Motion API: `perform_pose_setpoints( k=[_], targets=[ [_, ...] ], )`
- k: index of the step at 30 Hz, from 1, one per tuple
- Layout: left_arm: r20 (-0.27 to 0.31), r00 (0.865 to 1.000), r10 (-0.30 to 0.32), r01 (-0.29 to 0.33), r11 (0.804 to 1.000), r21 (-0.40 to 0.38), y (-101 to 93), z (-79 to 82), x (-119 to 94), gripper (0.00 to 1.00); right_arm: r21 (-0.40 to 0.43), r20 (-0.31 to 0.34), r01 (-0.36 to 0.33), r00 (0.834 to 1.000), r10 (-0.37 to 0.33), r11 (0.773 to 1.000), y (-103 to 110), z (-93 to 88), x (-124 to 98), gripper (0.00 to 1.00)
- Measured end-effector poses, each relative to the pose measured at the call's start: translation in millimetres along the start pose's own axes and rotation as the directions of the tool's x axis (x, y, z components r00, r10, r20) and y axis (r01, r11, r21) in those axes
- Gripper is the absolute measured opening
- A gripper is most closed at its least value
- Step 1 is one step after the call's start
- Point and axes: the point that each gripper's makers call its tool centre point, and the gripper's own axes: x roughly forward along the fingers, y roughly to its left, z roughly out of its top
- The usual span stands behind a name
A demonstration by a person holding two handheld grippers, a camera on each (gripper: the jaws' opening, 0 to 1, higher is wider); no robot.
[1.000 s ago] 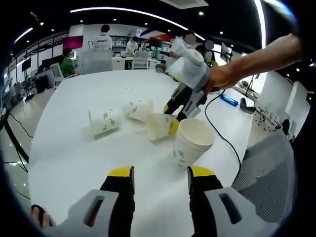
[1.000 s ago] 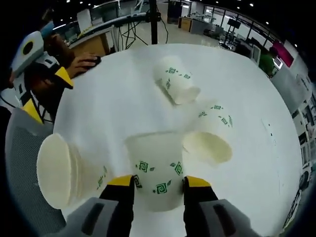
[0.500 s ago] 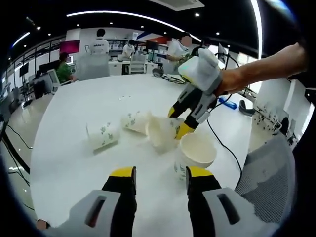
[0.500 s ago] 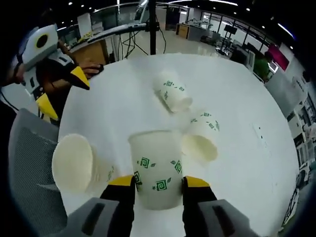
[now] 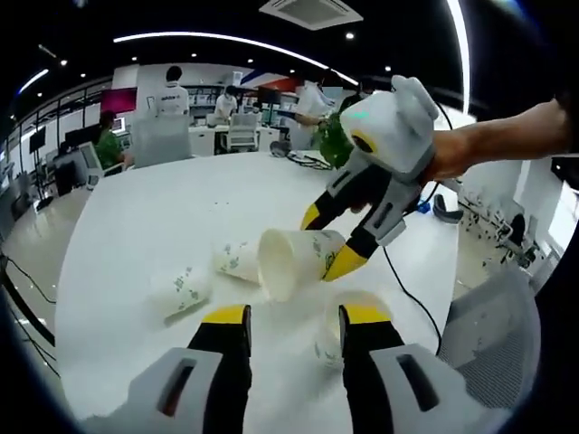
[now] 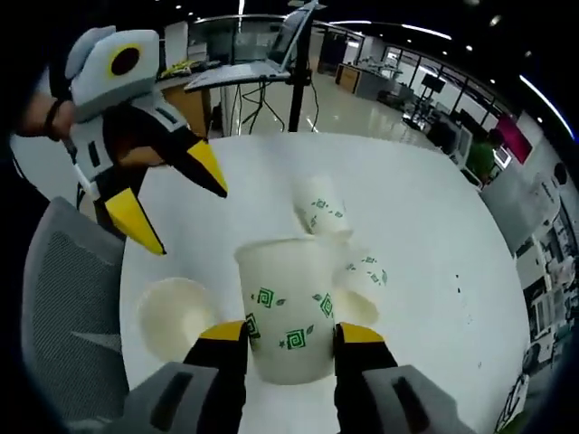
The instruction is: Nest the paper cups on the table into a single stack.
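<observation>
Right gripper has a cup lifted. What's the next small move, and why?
Probably carry the held cup over the upright cup and lower it in. The right gripper is shut on it, clear of the table, and the upright one's mouth faces up. The left gripper is open nearby.

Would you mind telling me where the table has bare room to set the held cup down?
The table is bare across its far side, beyond the lying cups, and along its left edge past the left cup. It is crowded near the chair: the upright cup, both lying cups and the held cup in the right gripper, with the left gripper above.
</observation>
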Motion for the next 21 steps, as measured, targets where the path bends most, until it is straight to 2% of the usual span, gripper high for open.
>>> perform_pose_setpoints(
  k=[2, 5, 7, 9, 10, 12, 18, 21],
  targets=[
    [0.005, 1.000, -0.007, 0.007, 1.000, 0.004, -2.8, 4.3, 2, 0.37, -0.003, 0.003, 0.001, 1.000, -0.001, 1.000, 10, 3.1, -7, 0.36],
    [0.010, 1.000, -0.015, 0.015, 1.000, 0.012, -2.5, 6.5, 5, 0.36, -0.006, 0.006, 0.000, 1.000, 0.000, 1.000, 10, 4.8, -10, 0.36],
    [0.012, 1.000, -0.022, 0.022, 1.000, 0.011, -12.2, 11.7, 3, 0.35, -0.003, 0.010, -0.005, 1.000, 0.005, 1.000, 12, 4.9, -9, 0.36],
    [0.011, 1.000, -0.028, 0.028, 1.000, 0.007, -8.8, 9.5, 7, 0.35, 0.005, 0.016, -0.009, 1.000, 0.009, 1.000, 21, 5.6, -10, 0.36],
    [0.012, 0.999, -0.033, 0.033, 0.999, 0.006, -15.8, 12.6, 5, 0.34, 0.004, 0.017, -0.010, 1.000, 0.010, 1.000, 24, 5.7, -11, 0.36],
    [0.015, 0.999, -0.043, 0.043, 0.999, 0.003, -17.6, 12.2, 9, 0.32, -0.004, 0.014, -0.011, 1.000, 0.011, 1.000, 23, 6.1, -8, 0.36],
    [0.014, 0.997, -0.071, 0.071, 0.997, 0.012, -25.0, 14.8, 12, 0.26, -0.011, 0.020, -0.004, 1.000, 0.004, 1.000, 27, 8.4, -19, 0.36],
    [0.014, 0.996, -0.086, 0.086, 0.996, 0.007, -29.6, 16.7, 11, 0.19, -0.002, 0.028, 0.000, 1.000, 0.000, 1.000, 26, 6.0, -20, 0.36]
  ],
)
